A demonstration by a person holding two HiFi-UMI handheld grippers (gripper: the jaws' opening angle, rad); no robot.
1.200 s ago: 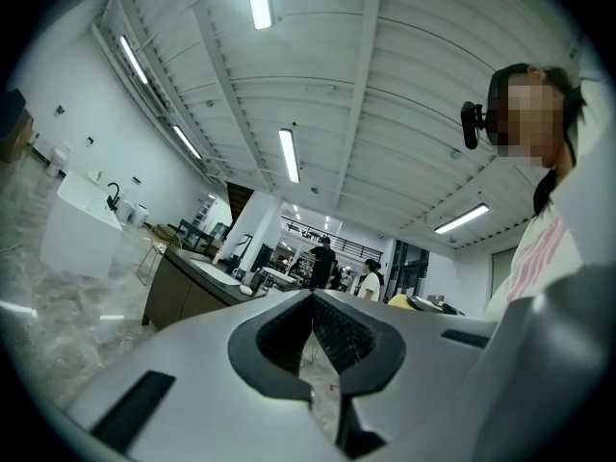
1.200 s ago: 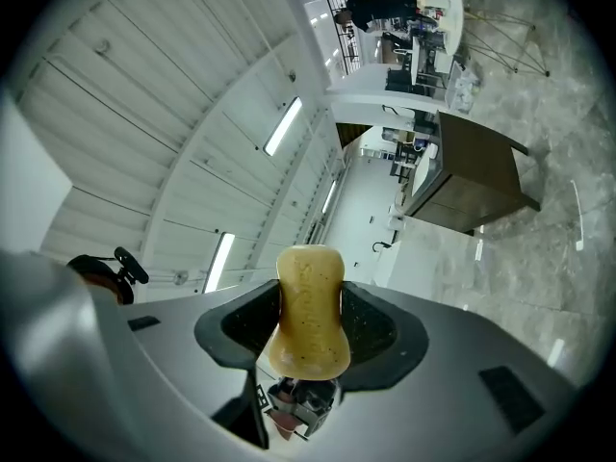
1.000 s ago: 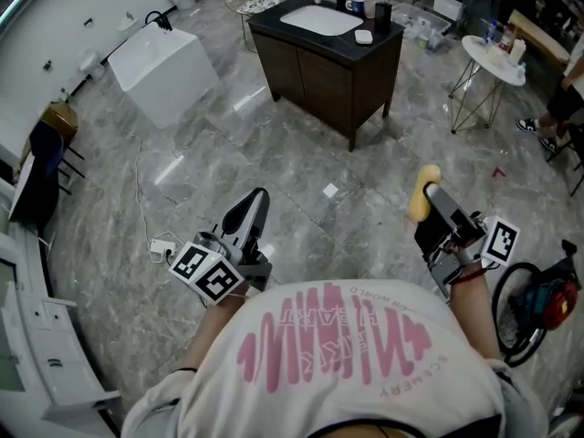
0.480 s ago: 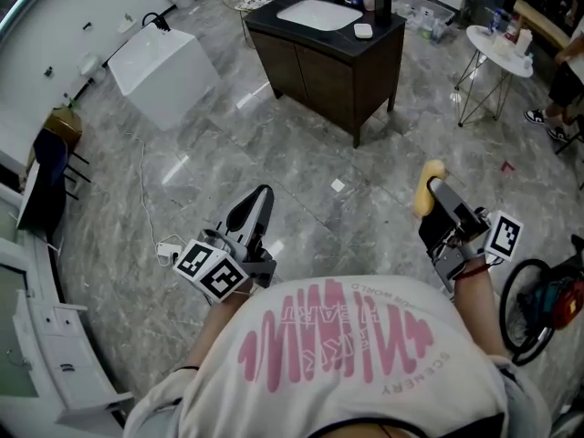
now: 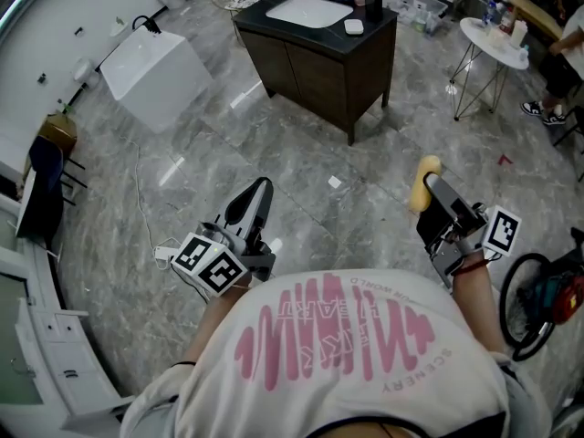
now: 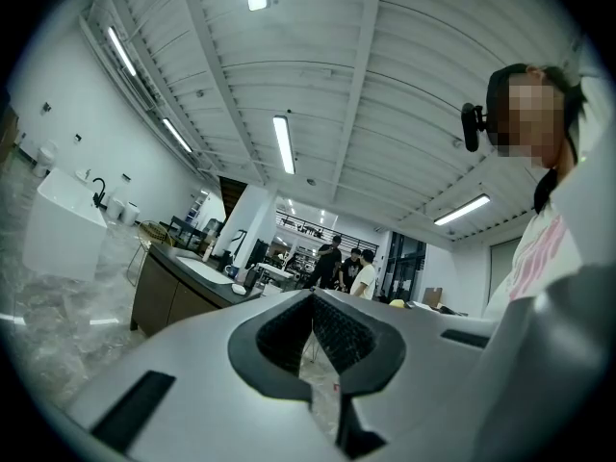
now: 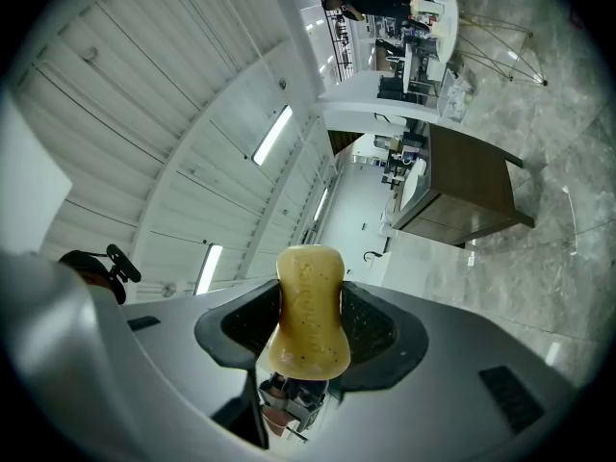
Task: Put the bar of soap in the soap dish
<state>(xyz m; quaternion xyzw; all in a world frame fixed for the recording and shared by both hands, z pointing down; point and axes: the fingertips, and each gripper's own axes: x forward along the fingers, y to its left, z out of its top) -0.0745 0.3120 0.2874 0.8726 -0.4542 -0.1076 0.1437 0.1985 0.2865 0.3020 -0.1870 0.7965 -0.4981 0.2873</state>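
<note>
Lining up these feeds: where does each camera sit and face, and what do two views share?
Head view: on the head, facing down at the floor; shirt, left gripper, right gripper show.
Left gripper view: rides that gripper, facing up at the ceiling; shut jaws, shirt.
Right gripper view: likewise, jaws clamping the soap, ceiling behind.
All three show the sink cabinet.

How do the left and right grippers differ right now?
The left gripper is empty; the right gripper holds the yellow bar of soap. The left gripper's jaws meet; the right gripper's are parted by the soap. Both point ahead over the grey floor, short of the vanity.
</note>
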